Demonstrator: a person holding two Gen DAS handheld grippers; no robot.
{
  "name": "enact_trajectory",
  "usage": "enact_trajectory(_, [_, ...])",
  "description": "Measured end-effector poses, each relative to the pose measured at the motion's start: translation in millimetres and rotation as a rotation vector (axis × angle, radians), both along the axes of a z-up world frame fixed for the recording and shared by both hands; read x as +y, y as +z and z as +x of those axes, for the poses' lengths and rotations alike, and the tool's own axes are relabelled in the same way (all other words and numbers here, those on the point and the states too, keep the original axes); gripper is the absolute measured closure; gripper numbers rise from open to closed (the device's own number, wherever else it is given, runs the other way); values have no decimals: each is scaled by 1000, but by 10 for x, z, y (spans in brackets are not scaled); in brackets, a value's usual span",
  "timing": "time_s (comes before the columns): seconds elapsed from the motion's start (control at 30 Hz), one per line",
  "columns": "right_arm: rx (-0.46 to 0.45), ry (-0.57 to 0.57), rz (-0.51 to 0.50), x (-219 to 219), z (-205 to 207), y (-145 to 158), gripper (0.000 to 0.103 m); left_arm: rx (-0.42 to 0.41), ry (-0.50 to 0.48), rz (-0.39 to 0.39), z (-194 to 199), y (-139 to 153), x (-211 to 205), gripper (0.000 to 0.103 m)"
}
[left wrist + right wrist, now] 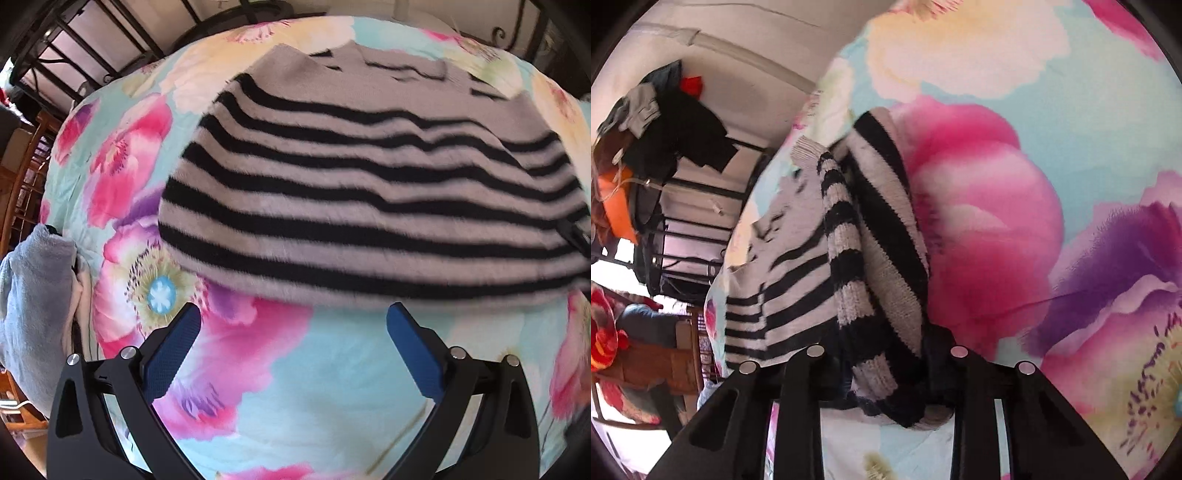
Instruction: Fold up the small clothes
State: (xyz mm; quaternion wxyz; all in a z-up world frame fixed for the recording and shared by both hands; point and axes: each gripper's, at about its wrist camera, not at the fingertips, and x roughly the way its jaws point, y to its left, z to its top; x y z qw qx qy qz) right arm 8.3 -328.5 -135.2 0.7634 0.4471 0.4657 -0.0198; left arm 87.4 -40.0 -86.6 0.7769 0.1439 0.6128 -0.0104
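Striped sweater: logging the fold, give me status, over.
Left gripper open, fingers clear of striped sweater. Right gripper shut on a bunched sweater edge. Floral bedspread around it, nothing in the way.

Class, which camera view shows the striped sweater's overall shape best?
The left wrist view: the striped sweater lies spread across the floral bedspread, nearly whole. The right wrist view shows only a bunched part up close.

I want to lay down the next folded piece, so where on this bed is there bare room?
Bare floral quilt lies along the near edge of the fuzzy black-and-grey striped sweater, under the open left gripper. Another free strip runs left of the sweater. The right gripper side is crowded with bunched sweater.
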Motion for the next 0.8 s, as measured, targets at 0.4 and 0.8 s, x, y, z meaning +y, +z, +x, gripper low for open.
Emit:
enact_trajectory(0.4, [12,57,-29,3,-93,97,74,-81,8,8,528,-193,-373,4])
enact_trajectory(0.8, [112,7,7,6,-83,-222,59,-175,-15,21,439,-432,-371,4])
